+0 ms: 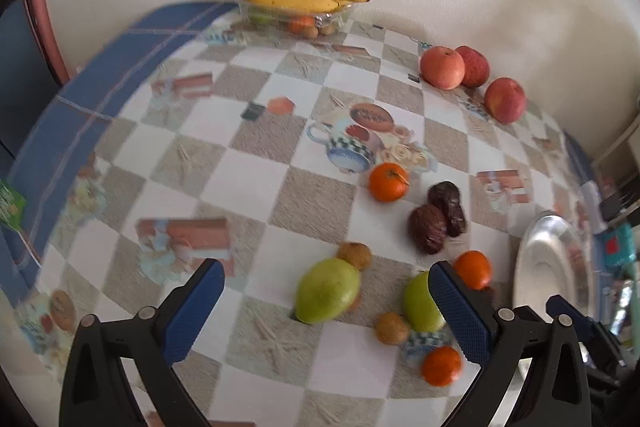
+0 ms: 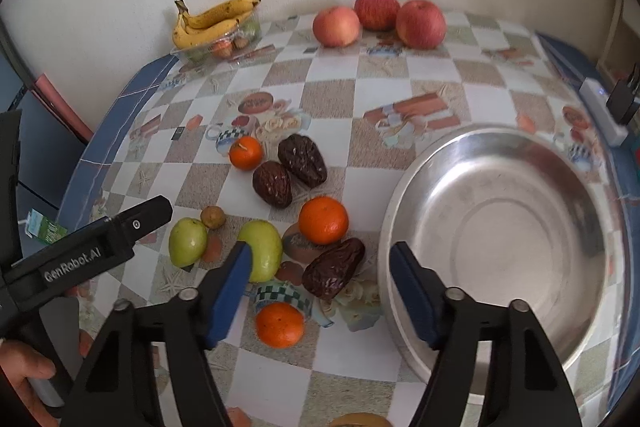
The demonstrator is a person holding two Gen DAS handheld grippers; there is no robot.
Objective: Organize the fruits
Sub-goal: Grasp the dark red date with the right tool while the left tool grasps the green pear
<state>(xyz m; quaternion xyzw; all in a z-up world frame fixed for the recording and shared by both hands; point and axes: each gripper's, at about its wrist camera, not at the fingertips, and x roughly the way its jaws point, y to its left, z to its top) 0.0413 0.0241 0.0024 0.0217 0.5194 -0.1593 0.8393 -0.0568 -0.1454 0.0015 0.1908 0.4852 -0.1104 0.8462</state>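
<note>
both grippers spread above scattered fruit, bowl bare

the left gripper (image 1: 326,311) hangs over the bench (image 1: 256,163) with its blue pads wide apart, nothing between them. just ahead of it lies a green fruit (image 1: 327,290), a small brown fruit (image 1: 355,255) touching it at 1 o'clock. a second green fruit (image 1: 420,303) sits partly behind the gripper's right pad.

the right gripper (image 2: 320,293) is also parted and holds nothing. between its pads, seen from above, lie a dark wrinkled fruit (image 2: 333,267) and an orange (image 2: 279,324) nearer the camera. another orange (image 2: 323,220) sits at 12 o'clock from the dark fruit, just beside it. two more dark fruits (image 2: 289,171) touch each other farther back, with a third orange (image 2: 245,153) at their 10 o'clock.

the steel bowl (image 2: 416,187) stands at 3 o'clock from this cluster. three apples (image 2: 378,19) rest near the wall at the far edge, and bananas (image 2: 212,23) lie on a clear tray (image 2: 192,53) at 11 o'clock. a hand (image 2: 24,379) grips the left gripper's handle at lower left.
</note>
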